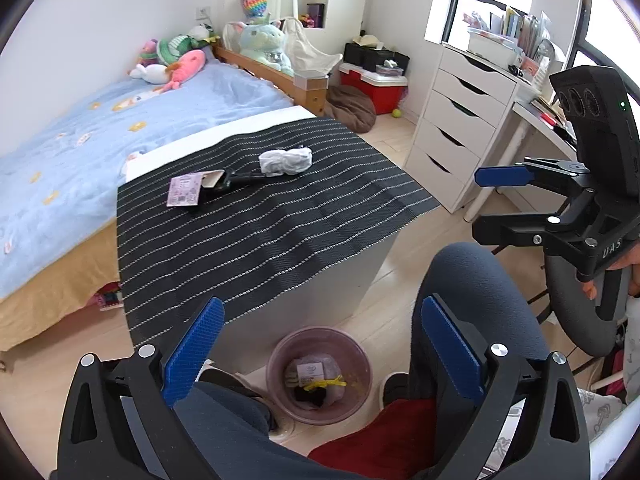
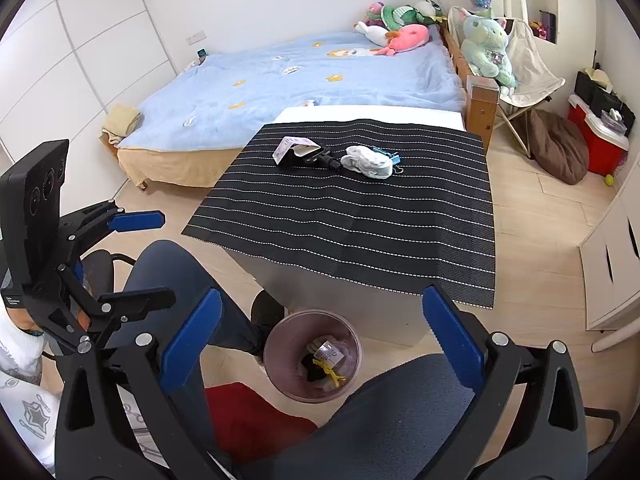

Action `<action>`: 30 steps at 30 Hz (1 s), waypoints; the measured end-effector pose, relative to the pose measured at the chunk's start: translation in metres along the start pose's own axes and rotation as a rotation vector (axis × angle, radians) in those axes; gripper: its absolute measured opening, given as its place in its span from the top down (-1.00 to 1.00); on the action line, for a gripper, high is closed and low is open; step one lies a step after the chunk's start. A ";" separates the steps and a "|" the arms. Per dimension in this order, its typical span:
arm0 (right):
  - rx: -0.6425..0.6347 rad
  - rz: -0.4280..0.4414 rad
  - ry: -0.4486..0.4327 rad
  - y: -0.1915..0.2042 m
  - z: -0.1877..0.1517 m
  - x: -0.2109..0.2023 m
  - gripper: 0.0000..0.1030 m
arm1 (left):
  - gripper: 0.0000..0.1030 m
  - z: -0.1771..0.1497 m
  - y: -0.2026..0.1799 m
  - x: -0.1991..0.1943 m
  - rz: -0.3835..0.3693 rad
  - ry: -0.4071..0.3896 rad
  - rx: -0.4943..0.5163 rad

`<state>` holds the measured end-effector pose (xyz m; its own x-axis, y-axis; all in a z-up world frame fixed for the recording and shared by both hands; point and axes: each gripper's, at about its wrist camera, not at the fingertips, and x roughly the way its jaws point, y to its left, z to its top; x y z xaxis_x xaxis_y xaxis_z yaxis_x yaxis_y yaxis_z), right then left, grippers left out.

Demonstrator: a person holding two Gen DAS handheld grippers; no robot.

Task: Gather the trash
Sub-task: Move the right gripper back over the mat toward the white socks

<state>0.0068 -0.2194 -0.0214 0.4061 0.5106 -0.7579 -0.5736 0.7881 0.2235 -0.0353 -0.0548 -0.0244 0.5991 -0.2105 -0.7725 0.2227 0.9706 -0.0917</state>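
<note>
**A:** Jaws on both my left gripper [image 1: 316,356] and right gripper [image 2: 320,350] are spread wide with nothing between them, hanging over the bin [image 2: 313,356] on the floor, near side of the bench [image 2: 360,208].

**B:** Where's the trash?

**A:** Some already lies in the bin. On the far part of the bench I see a crumpled white wad [image 2: 370,163], a pink card packet [image 1: 184,191] and a black tool [image 2: 310,157], touching in a row. I'd guess they sit there for easy reach.

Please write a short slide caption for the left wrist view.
Open left gripper above the bin; trash waits on the striped table.
</note>
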 end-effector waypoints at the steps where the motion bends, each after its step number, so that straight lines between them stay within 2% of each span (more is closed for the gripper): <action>1: -0.001 0.000 0.000 0.001 0.000 0.000 -0.93 | -0.85 0.000 0.000 -0.001 0.003 -0.006 -0.001; 19: -0.011 0.013 -0.001 -0.002 0.019 0.011 -0.94 | -0.85 0.011 0.033 -0.007 0.034 -0.046 -0.088; 30: -0.045 0.007 0.014 -0.010 0.054 0.033 -0.94 | -0.85 0.029 0.062 0.010 0.068 -0.045 -0.118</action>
<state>0.0641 -0.1920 -0.0159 0.3916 0.5110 -0.7652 -0.6081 0.7678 0.2015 0.0070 -0.0005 -0.0192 0.6441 -0.1459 -0.7509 0.0900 0.9893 -0.1150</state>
